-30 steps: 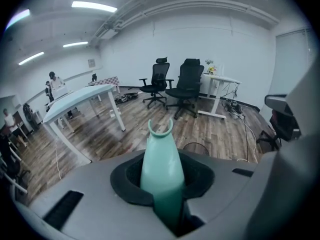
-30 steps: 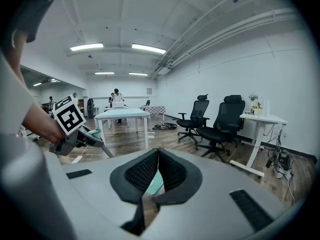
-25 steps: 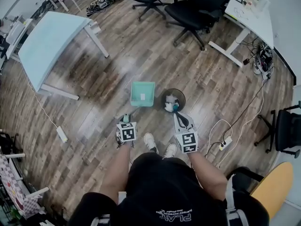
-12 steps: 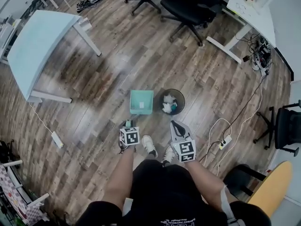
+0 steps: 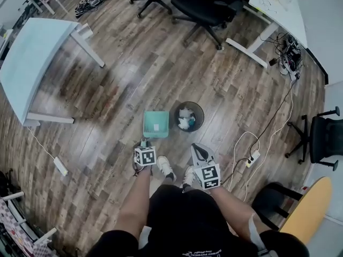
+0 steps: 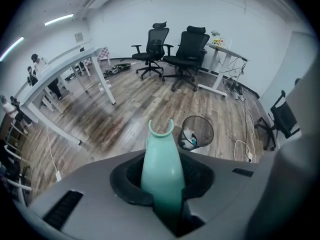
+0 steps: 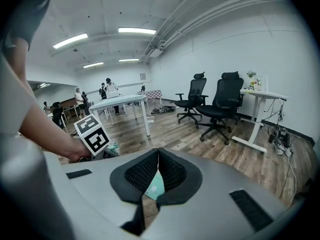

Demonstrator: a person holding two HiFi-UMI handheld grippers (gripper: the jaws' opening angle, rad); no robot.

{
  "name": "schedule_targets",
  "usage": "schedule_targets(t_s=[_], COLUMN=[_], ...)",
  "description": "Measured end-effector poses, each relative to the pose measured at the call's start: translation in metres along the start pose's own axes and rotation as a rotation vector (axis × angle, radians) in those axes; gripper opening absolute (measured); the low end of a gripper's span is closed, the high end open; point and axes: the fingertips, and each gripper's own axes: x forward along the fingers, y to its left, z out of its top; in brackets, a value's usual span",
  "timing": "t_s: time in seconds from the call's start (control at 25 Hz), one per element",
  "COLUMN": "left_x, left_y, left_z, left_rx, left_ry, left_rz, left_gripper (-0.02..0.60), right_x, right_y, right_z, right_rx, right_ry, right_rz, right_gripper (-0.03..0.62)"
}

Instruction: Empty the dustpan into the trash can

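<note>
1. Left fingers [image 6: 122,181] pinch the dustpan handle [image 6: 161,164]. Both hands have sunk, so the dustpan [image 5: 155,123] now sits low, just ahead of them.
2. Trash can [image 5: 188,116] is just right of the dustpan. Lift-and-tip probably still due.
3. Right fingers [image 7: 139,174] pressed together, empty.
4. Shoes [image 5: 165,167] just behind the fingers, power strip [image 5: 252,158] off to the right. Nothing blocks the can.

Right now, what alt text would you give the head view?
Seen from above, a person's left gripper grips the handle of a teal dustpan beside a black mesh trash can holding rubbish; the right gripper is shut and empty.
</note>
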Motion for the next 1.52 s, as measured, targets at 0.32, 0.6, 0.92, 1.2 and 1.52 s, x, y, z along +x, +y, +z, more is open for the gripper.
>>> schedule_targets(t_s=[0.32, 0.6, 0.92, 1.2, 1.52], left_x=[0.002, -0.029, -0.127, -0.210, -0.289], left_y=[-0.016, -0.016, -0.040, -0.081, -0.109], left_z=[0.008, 0.035, 0.100, 0.119, 0.116], left_rx=[0.039, 0.082, 0.105, 0.078, 0.029], left_ry=[-0.019, -0.147, -0.404, -0.562, -0.688], left_rz=[-0.026, -0.018, -0.018, -0.061, -0.068], left_gripper=[0.220, 0.296, 0.296, 0.296, 0.261], right_x=[-0.005, -0.016, -0.050, -0.099, -0.144], right_y=[-0.009, -0.015, -0.024, -0.048, -0.037], right_z=[0.005, 0.019, 0.048, 0.082, 0.133], right_rx=[-0.002, 0.000, 0.001, -0.021, -0.118], right_ry=[-0.009, -0.065, -0.161, -0.283, -0.429], right_rz=[-0.007, -0.018, -0.030, -0.072, -0.019], right_gripper=[0.023, 0.023, 0.023, 0.023, 0.023])
